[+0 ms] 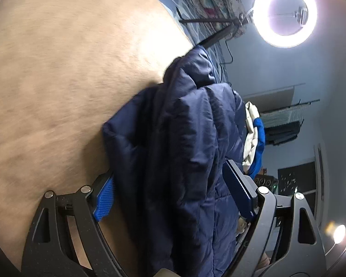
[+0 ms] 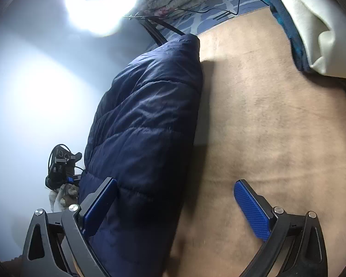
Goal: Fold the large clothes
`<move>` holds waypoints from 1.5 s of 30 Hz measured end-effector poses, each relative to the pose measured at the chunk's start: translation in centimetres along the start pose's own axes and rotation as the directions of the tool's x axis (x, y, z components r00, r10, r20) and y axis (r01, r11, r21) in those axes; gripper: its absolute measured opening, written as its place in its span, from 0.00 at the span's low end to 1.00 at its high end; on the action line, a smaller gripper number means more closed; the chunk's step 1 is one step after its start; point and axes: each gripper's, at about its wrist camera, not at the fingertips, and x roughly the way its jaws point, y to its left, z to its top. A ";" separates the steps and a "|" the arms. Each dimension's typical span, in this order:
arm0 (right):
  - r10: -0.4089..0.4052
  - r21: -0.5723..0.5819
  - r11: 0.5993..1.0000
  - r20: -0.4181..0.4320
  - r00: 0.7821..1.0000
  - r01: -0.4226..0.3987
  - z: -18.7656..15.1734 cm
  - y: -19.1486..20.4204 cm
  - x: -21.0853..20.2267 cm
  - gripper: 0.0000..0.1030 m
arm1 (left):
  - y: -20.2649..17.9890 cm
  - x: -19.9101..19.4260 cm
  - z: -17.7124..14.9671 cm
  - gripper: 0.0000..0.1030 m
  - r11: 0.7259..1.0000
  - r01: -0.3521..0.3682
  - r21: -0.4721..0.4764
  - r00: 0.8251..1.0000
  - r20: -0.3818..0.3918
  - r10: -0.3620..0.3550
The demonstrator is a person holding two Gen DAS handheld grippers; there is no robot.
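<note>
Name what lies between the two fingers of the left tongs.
The navy padded jacket fills the gap between the fingers of the open left tongs, seen in the left wrist view.

The counter (image 1: 57, 80) is a broad tan surface, faintly mottled, with a bright patch of glare on it. A quilted navy puffer jacket (image 1: 173, 150) lies bunched on it, reaching toward the far edge, and throws a dark shadow onto the tan beside it. Toward one far corner, well apart from the jacket, sits a heap of other clothes (image 2: 311, 34): cream fabric over something blue. The rest of the top is bare.
</note>
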 end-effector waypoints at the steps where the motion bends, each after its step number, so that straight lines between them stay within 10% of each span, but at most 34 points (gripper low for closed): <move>1: 0.009 -0.006 1.000 0.006 1.000 -0.009 0.1 0.1 0.2 1.00 | -0.3 0.5 0.1 0.84 1.000 -0.005 0.013 1.000 -0.010 0.005; 10: 0.049 -0.038 0.998 -0.005 0.999 -0.050 1.5 1.0 2.9 0.81 | -2.0 3.1 0.9 0.77 0.995 -0.084 0.061 0.996 -0.020 0.086; 18: 0.027 -0.081 0.996 -0.039 0.999 -0.030 1.2 3.2 4.1 0.59 | -3.1 3.0 0.2 0.47 0.978 -0.164 0.129 0.986 0.000 0.165; 29: -0.151 -0.235 0.961 0.005 0.989 0.148 0.4 9.3 2.4 0.28 | -9.1 2.1 -2.9 0.22 0.891 -0.333 0.310 0.943 0.117 0.311; 45: -0.305 -0.368 0.876 0.079 0.949 0.312 -5.2 14.1 -7.0 0.23 | -18.7 0.4 -12.6 0.20 0.773 -0.376 0.512 0.926 0.184 0.329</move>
